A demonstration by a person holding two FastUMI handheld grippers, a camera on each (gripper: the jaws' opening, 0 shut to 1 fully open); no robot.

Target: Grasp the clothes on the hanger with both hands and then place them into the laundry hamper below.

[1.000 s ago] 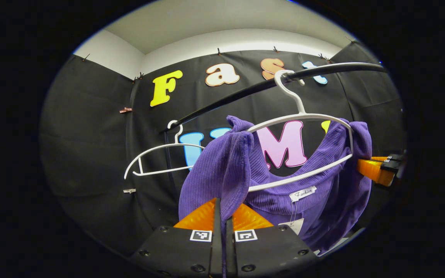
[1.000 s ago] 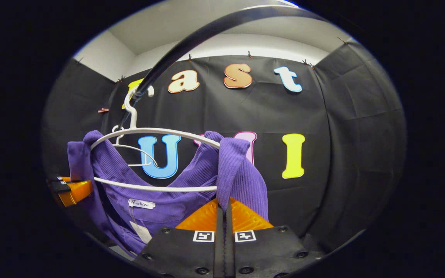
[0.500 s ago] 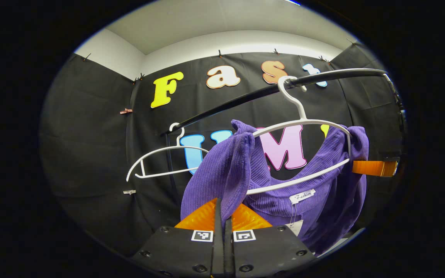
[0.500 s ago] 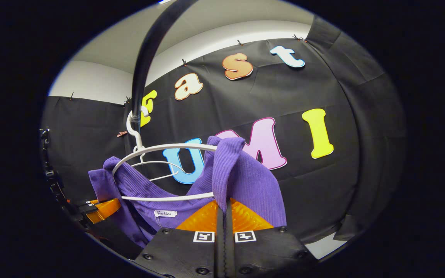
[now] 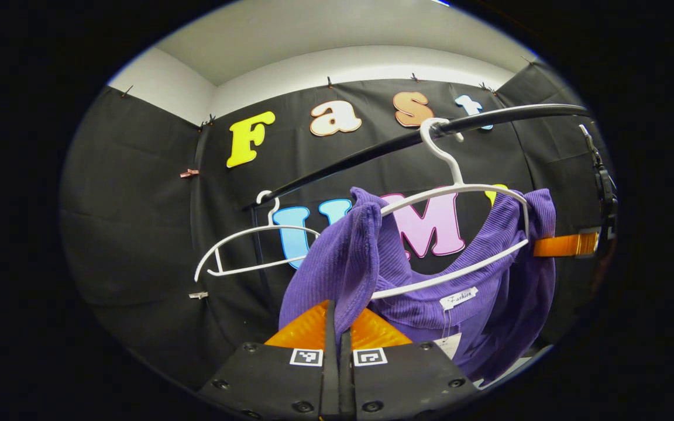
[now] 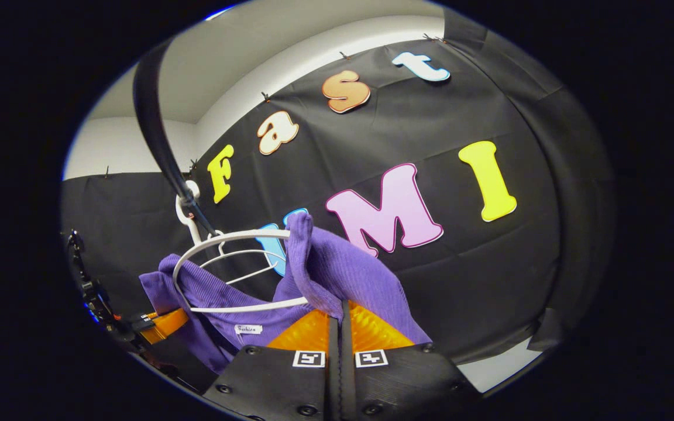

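Spare hanger [image 5: 255, 248]: bare white one at the far left of the left gripper view, on the same black rail [image 5: 372, 153]. Not my concern, just sits there.

Left gripper [image 5: 337, 327]: clamped tight on the purple ribbed top [image 5: 430, 304], both fingers pinching one shoulder bunched between them. I reckon that's so the shoulder can be peeled off the hanger's arm end.

Top: it's draped on the white hanger [image 5: 460, 234], up on the rail, neckline and white tag [image 5: 458, 297] facing the camera. Its long axis runs straight down from the shoulders; the shoulder line follows the hanger bar, tilted, higher toward the right of this view.

Right gripper [image 6: 341, 327]: closed on the other shoulder, fabric squeezed between its fingers. Same gripper also pokes in at the right edge of the left gripper view [image 5: 565, 245].

Hamper: can't spot it from up here, so I'm guessing it's below.

Progress: both grabs done, top not yet off the hanger.
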